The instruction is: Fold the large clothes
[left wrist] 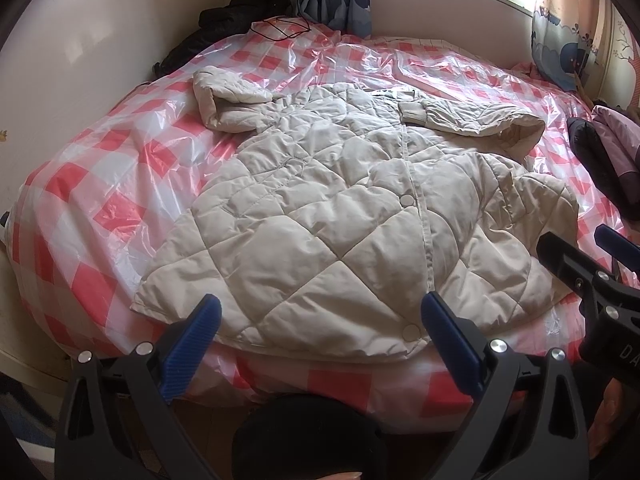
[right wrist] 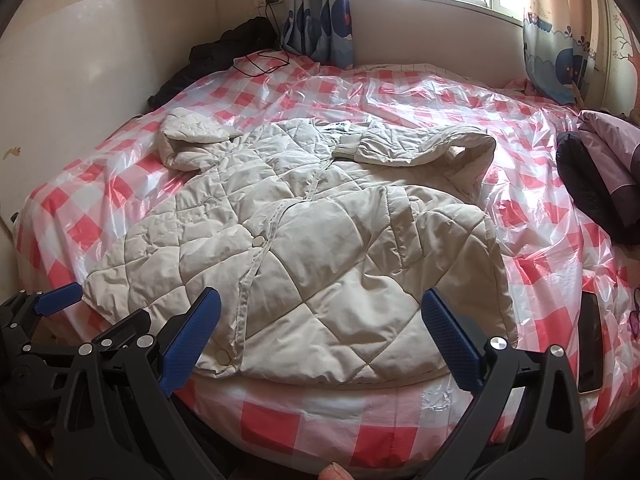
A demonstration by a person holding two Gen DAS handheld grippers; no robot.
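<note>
A cream quilted coat (left wrist: pixel 320 220) (right wrist: pixel 296 248) lies front-up on the bed, hem toward me, collar toward the window. Its left sleeve (left wrist: pixel 224 100) is bent back on itself beside the shoulder. Its right sleeve (right wrist: pixel 416 146) is folded across the chest. My left gripper (left wrist: pixel 320 328) stands open just short of the hem, above the bed's near edge, with nothing between its blue pads. My right gripper (right wrist: pixel 320 320) is open too, at the hem's right half, holding nothing. Each gripper shows at the edge of the other's view.
The bed (left wrist: pixel 92 208) carries a red-and-white checked cover under clear plastic. Dark clothes (left wrist: pixel 240 12) and a black cable lie at the far left corner. A purple and dark garment (right wrist: pixel 604 172) sits at the right edge, with a black phone (right wrist: pixel 590 340) nearer me.
</note>
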